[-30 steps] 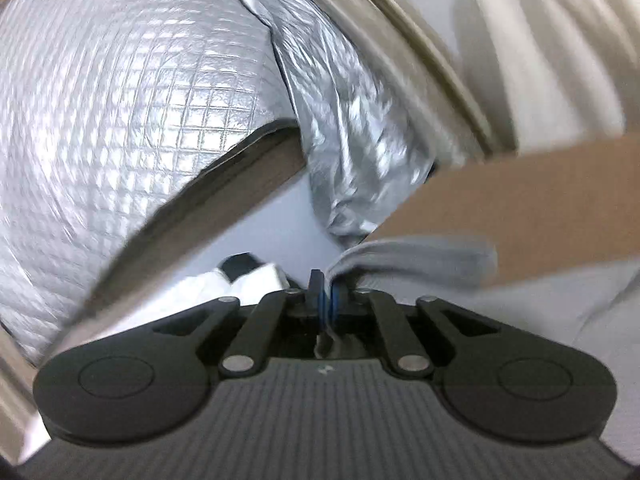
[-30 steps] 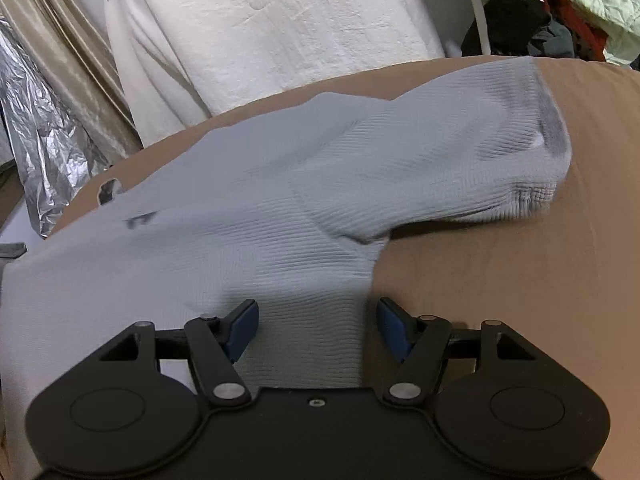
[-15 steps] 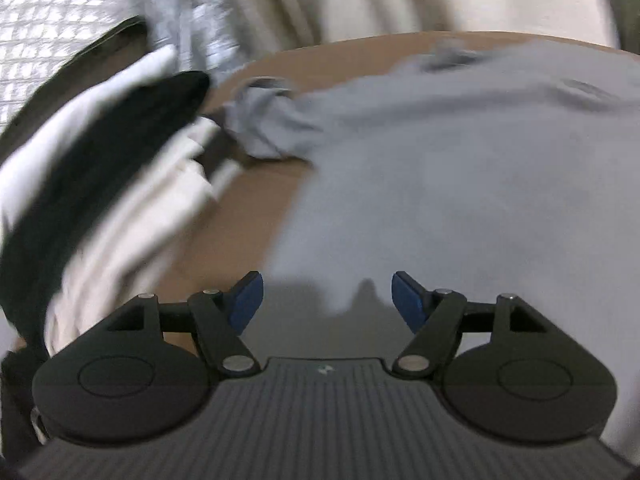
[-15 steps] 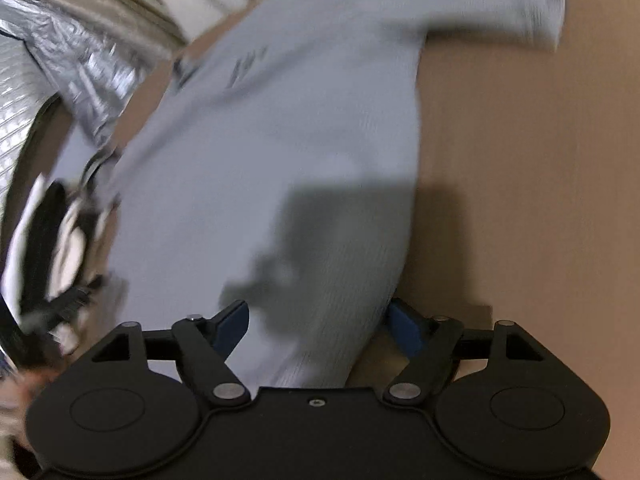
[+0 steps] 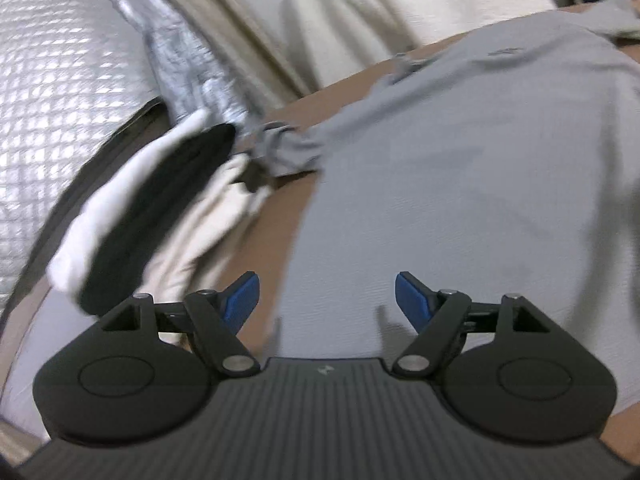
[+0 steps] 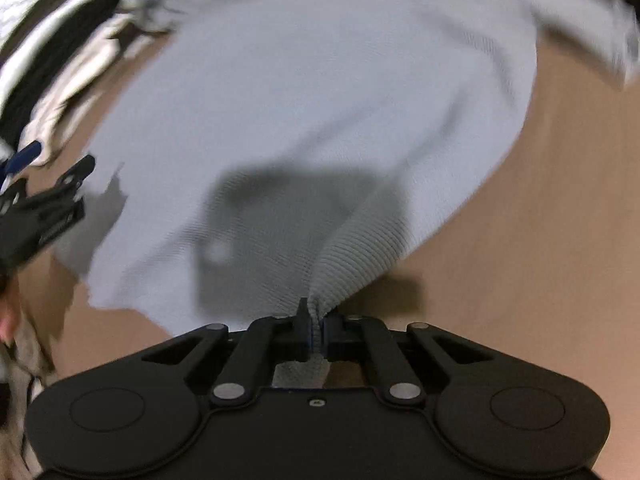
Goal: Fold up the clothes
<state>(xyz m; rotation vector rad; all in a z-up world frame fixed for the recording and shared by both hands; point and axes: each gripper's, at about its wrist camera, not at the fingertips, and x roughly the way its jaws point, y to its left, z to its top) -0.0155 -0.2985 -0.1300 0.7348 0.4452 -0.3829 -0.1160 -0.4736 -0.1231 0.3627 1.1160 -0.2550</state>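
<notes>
Right gripper point(image 6: 316, 330), nearest: jaws clamped together on a pinched fold at the near hem of the grey knit top point(image 6: 304, 92). Left gripper point(image 5: 327, 300): jaws apart and opening, nothing between the pads, above the top's hem. The top lies spread across the brown worktop point(image 6: 540, 240). Beyond it, at the far left, folded white and black garments point(image 5: 132, 216).

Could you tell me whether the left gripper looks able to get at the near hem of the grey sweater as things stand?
Probably yes: the left gripper, jaws opening and empty, hangs just over the grey sweater, nothing between.
</notes>
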